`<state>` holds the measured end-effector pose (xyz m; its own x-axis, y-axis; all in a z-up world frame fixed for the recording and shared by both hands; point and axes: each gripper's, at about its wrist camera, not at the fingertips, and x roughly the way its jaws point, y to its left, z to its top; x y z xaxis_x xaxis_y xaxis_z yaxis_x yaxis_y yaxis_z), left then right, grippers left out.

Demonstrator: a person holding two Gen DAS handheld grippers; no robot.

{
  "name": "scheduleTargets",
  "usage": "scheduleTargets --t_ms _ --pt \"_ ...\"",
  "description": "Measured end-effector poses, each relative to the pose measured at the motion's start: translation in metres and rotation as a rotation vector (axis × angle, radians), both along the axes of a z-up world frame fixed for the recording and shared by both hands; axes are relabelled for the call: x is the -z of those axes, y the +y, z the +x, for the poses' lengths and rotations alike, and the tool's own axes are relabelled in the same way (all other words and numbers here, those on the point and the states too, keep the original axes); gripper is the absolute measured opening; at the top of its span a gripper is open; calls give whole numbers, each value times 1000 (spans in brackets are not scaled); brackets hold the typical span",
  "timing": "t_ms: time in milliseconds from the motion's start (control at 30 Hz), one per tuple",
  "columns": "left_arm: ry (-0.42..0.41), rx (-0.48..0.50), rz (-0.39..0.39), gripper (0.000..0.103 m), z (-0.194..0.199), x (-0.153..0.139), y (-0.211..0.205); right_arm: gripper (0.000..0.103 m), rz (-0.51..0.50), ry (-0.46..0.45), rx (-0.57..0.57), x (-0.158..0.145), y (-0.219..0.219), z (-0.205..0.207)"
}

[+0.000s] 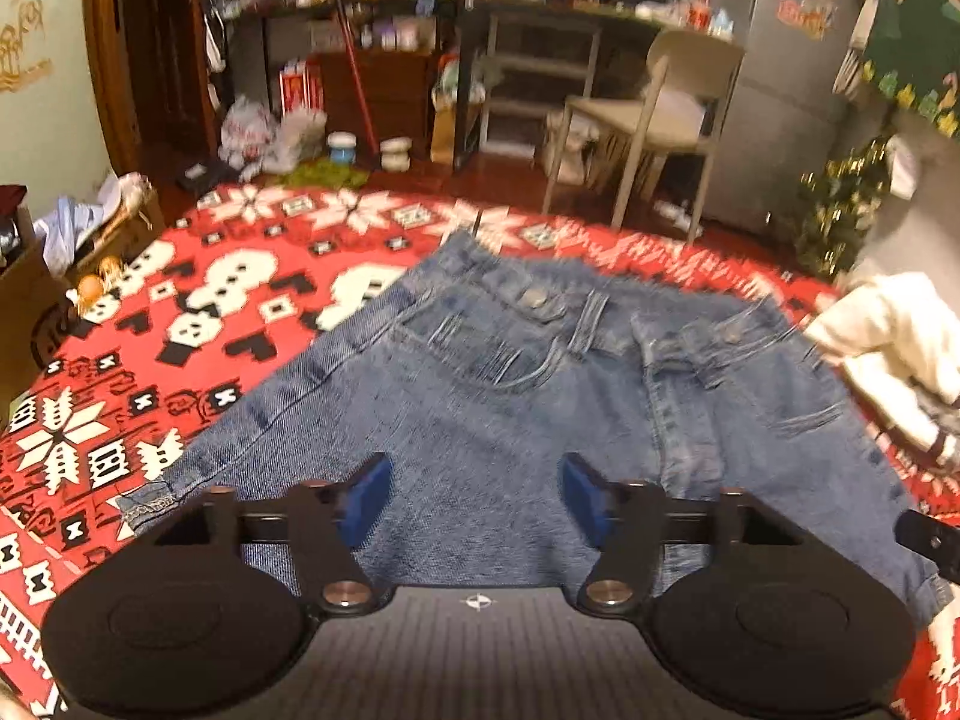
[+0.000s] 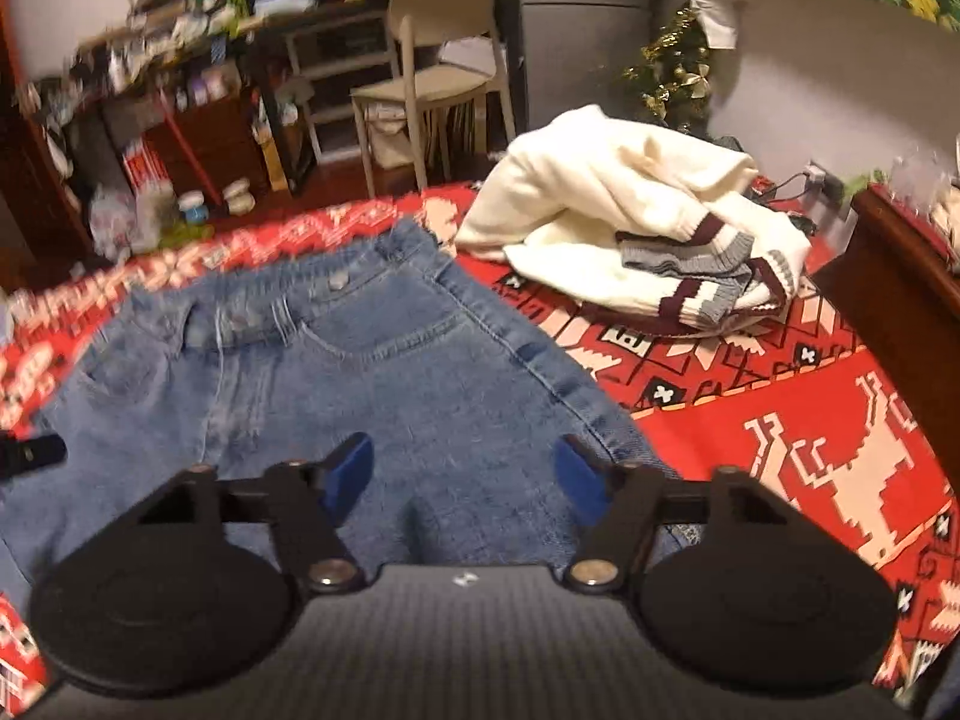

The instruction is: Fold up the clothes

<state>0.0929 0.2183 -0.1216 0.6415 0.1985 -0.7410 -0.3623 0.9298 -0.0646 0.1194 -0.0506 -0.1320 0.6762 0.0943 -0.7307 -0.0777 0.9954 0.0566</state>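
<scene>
Blue denim jeans [image 1: 540, 396] lie spread front-up on the red-and-white patterned blanket [image 1: 180, 324] covering the bed, waistband at the far side, legs running back toward the person & under both tools. Left gripper [image 1: 474, 498] hangs over the left leg w/ its blue-padded fingers [image 1: 366, 489] apart, nothing but flat denim showing in the gap, no cloth pinched. Right gripper [image 2: 465, 480] sits over the right leg near the outer seam, fingers [image 2: 348, 474] also apart & empty. Both views are smeared, so I can't tell whether the pads touch the fabric at all. A cream knit sweater w/ maroon-and-grey striped cuffs [image 2: 630, 216] is heaped just beside the jeans' right hip, close enough to matter. Risks as I see them: denim is thick, so pinching on a flat stretch could grab only the top layer & the fold comes out skewed; if the two grips land at uneven heights, the legs won't line up; swinging the right side over might drag that sweater along or dump denim onto it.
</scene>
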Motion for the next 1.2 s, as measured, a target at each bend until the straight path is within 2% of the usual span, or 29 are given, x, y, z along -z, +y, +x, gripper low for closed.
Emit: scheduleTargets --t_ms 67,133,200,233,300,367,400,533,700,833,967,1100,1200 --pt "31 14 -10 48 7 5 5 65 -21 4 -16 4 7 2" --pt "28 -11 -34 36 10 8 12 64 -7 19 -34 6 11 4" --pt "22 -41 -59 15 12 10 19 62 11 41 -51 7 16 6" --pt "31 -33 -93 15 15 13 23 61 20 36 -59 6 19 6" --pt "65 12 -136 5 18 20 27 61 4 3 -83 3 26 3" --pt "88 57 -158 4 19 25 27 46 26 17 -131 1 30 4" --pt "91 77 -156 3 19 26 26 33 43 30 -157 1 32 5" --pt "104 143 -165 3 18 27 21 28 101 118 -211 6 34 8" --pt "196 168 -154 3 19 37 16 28 114 202 -222 16 29 3" --pt "180 179 -163 3 4 33 14 29 109 259 -220 23 22 0" --pt "164 149 -171 3 14 33 19 29 73 257 -231 31 32 8" --pt "129 115 -239 3 21 33 32 29 49 226 -245 36 39 16" --pt "116 66 -262 3 26 37 43 29 76 208 -233 33 35 23"
